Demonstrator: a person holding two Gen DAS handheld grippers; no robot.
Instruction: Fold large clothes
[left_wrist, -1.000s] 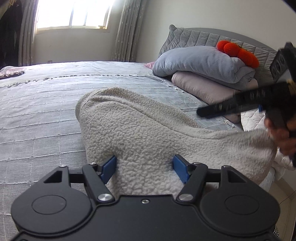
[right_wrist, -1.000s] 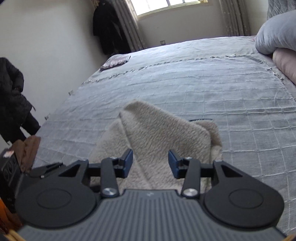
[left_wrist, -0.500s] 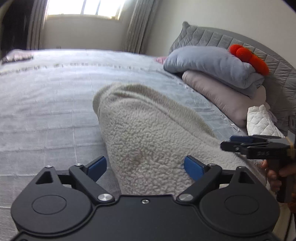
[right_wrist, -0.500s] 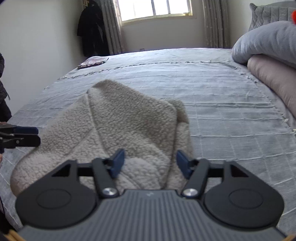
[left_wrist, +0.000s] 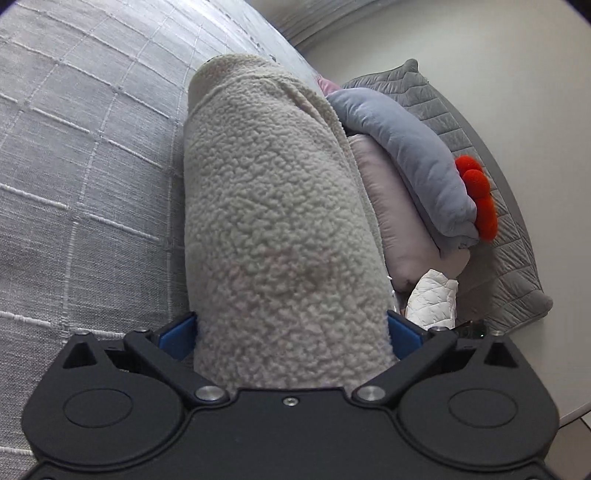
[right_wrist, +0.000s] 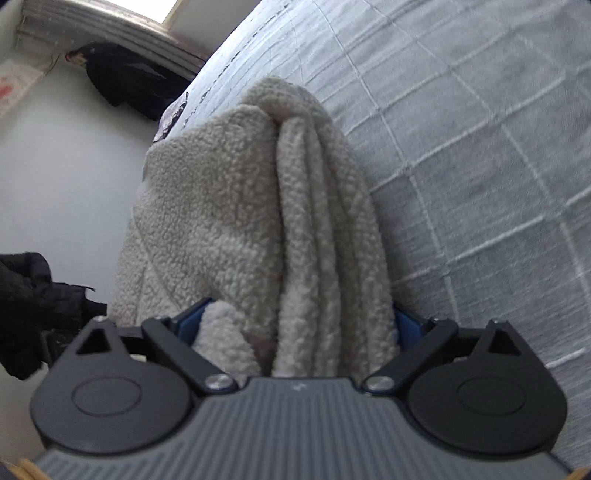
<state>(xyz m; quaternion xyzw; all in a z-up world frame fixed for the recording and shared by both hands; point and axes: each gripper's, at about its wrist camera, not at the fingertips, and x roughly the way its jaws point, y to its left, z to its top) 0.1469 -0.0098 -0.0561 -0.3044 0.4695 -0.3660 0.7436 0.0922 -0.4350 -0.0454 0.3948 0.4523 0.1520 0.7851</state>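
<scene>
A cream fleece garment (left_wrist: 277, 221) lies folded in a thick bundle on the grey quilted bed (left_wrist: 74, 166). My left gripper (left_wrist: 291, 336) has its blue pads (left_wrist: 177, 334) wide apart on either side of one end of the bundle, which fills the gap. In the right wrist view the same garment (right_wrist: 258, 221) shows several stacked folds, and my right gripper (right_wrist: 299, 328) straddles its other end with the pads (right_wrist: 190, 321) wide apart against the fleece. Both views are tilted. Whether the pads press the fleece is unclear.
A grey-blue pillow (left_wrist: 406, 147) rests on a pink pillow (left_wrist: 399, 225) at the padded headboard (left_wrist: 498, 221), with a red plush item (left_wrist: 480, 195) and a white quilted item (left_wrist: 432, 299). Dark coats (right_wrist: 125, 81) hang by the wall, and dark clothing (right_wrist: 33, 306) is at the left.
Both grippers have opened wider and moved in around the ends of the fleece bundle. Both cameras have tilted sideways. The right gripper is out of the left view.
</scene>
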